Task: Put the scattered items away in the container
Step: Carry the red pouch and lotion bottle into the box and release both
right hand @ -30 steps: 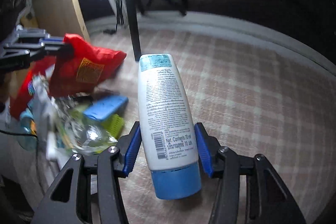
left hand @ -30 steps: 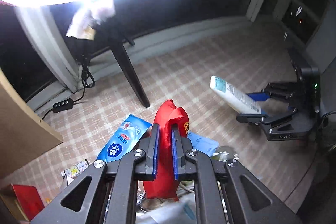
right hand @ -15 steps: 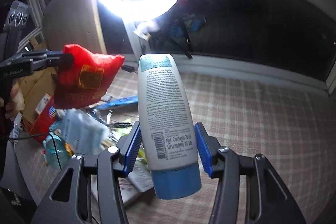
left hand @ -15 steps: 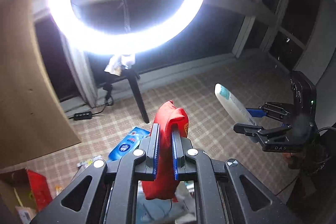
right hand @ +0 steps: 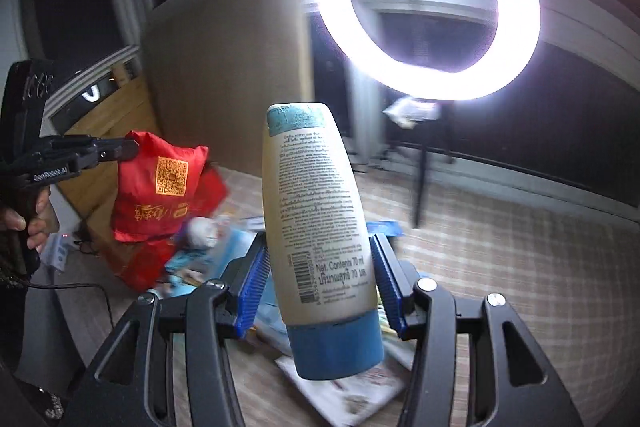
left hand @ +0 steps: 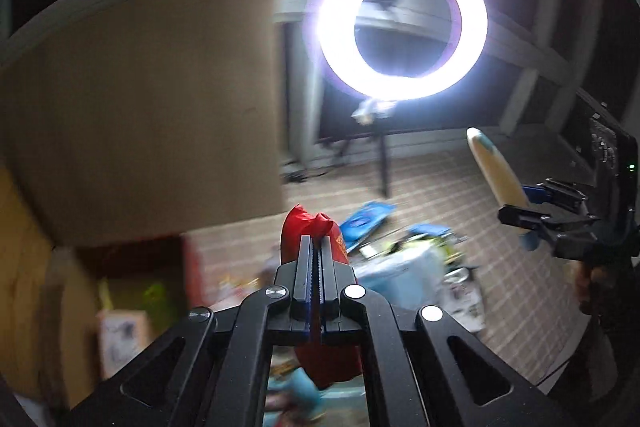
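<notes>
A red cloth bag (right hand: 160,195) with gold print hangs from my left gripper (right hand: 128,149). In the left wrist view that gripper (left hand: 316,241) has its jaws pressed tight together on the bag's top edge (left hand: 294,227). My right gripper (right hand: 320,259) is shut on a cream lotion tube (right hand: 316,207), blue cap toward the camera. The left wrist view shows the tube (left hand: 494,171) raised at the right in the right gripper (left hand: 520,211). A brown cardboard box (left hand: 132,267) sits blurred at lower left, and its opening is dark.
A bright ring light (left hand: 404,23) stands on a tripod (right hand: 420,183) at the back. A pile of scattered packets and papers (left hand: 412,259) lies on the checked floor mat (right hand: 500,259). A hand (right hand: 24,223) holds the left gripper, with a black cable (right hand: 80,287) below it.
Both grippers have risen with their loads. The left view has swung left toward the cardboard box, and the left jaws have squeezed tighter on the red bag.
</notes>
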A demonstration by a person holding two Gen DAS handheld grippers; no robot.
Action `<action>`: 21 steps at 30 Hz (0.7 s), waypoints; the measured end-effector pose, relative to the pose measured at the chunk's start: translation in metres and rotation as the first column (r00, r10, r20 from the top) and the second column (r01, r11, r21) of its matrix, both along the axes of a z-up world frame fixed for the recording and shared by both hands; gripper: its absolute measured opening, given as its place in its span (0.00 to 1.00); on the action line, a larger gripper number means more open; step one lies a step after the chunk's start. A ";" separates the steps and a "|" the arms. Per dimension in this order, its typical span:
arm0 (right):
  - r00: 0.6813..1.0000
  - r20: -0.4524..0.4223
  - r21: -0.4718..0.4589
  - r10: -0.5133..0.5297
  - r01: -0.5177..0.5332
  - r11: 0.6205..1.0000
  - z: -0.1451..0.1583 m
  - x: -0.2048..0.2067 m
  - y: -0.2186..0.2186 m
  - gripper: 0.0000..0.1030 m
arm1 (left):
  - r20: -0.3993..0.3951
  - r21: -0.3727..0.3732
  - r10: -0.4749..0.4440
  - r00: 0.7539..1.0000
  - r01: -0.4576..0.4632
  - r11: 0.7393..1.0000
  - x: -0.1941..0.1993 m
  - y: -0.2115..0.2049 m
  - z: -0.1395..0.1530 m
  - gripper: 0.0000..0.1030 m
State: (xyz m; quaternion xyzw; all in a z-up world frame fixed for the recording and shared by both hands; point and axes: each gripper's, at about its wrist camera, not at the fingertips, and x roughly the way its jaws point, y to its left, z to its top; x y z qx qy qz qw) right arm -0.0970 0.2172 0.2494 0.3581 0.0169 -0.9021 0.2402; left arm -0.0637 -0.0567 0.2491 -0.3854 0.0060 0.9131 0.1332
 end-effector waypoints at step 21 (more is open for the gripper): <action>0.958 0.183 -0.053 0.223 -0.216 0.975 -0.073 -0.052 -0.314 0.48 | 0.163 0.060 0.185 0.969 -0.197 0.979 0.003 -0.174 -0.076 0.01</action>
